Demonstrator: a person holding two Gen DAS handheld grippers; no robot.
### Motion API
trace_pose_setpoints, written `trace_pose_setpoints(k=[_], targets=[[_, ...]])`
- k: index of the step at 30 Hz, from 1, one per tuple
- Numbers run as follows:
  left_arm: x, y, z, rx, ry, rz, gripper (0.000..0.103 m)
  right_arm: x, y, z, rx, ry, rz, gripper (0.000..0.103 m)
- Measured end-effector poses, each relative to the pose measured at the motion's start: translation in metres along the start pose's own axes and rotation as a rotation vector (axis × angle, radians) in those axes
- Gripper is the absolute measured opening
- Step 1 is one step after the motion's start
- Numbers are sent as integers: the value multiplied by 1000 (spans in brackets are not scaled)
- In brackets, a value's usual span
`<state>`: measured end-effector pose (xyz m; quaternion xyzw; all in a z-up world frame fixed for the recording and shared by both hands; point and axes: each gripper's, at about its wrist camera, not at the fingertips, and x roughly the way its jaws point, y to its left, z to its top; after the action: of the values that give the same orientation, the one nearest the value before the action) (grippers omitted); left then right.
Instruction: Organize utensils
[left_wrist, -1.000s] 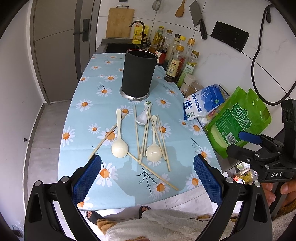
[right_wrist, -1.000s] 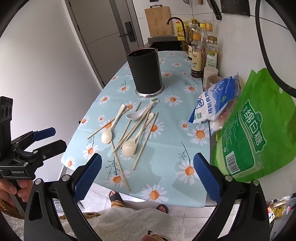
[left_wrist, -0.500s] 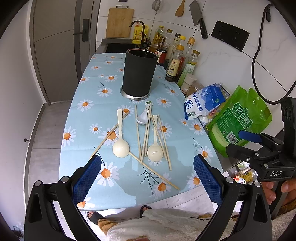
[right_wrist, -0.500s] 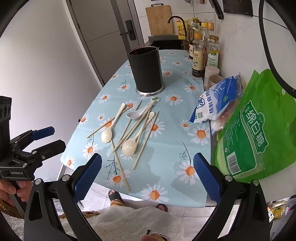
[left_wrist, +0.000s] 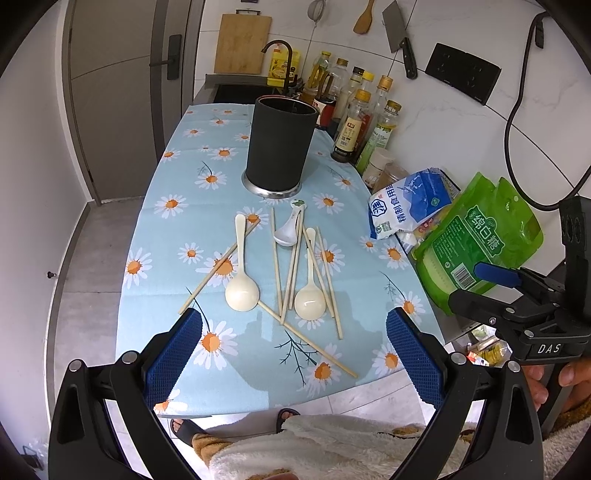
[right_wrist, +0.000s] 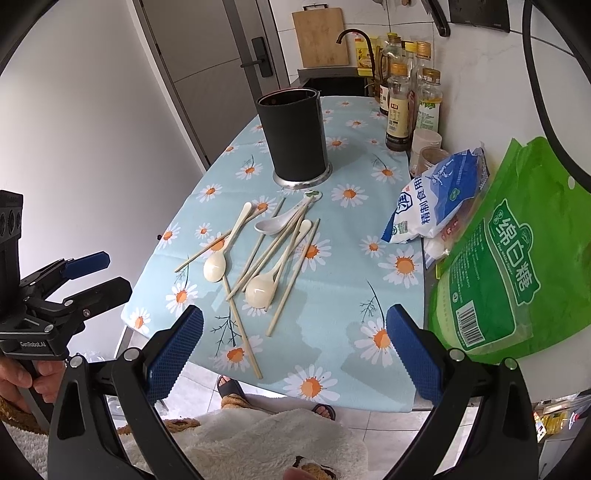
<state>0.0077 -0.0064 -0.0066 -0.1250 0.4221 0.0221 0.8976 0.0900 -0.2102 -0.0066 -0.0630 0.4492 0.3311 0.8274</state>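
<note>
Both grippers hang above the near edge of the table, wide open and empty. The left gripper and the right gripper each show blue pads spread far apart with nothing between them.

The utensils lie loose on the daisy cloth, ahead of both grippers and short of the black holder, which stands upright farther back. Two cream spoons, one to the left and one to the right, have their bowls toward the person and their handles pointing away toward the holder. A grey spoon lies beyond them, just in front of the holder's base. The chopsticks mostly run the same near-to-far way, crossing one another and the right cream spoon; one chopstick slants off to the left under the left spoon's handle, and another runs diagonally toward the near right edge.

The pile sits almost straight ahead of the left gripper; from the right gripper it lies ahead and to the left. So the left looks the nearer hand for the left cream spoon, whose long axis runs along the line of approach. The open jaws would likely close across its handle without much turning of the wrist.
</note>
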Motion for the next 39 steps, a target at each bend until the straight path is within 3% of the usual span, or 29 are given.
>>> trace_pose_setpoints(k=[20,30,39], targets=[[-2,6,-4,-15,4,2,96,7,7,-1,-25,32,7,98],[0,29,-8,-44,38,9,96,28,23,6,-55,89,50,98],[9,69,-19,-113,88,27,96,83,55,12,-144,232,93,82]])
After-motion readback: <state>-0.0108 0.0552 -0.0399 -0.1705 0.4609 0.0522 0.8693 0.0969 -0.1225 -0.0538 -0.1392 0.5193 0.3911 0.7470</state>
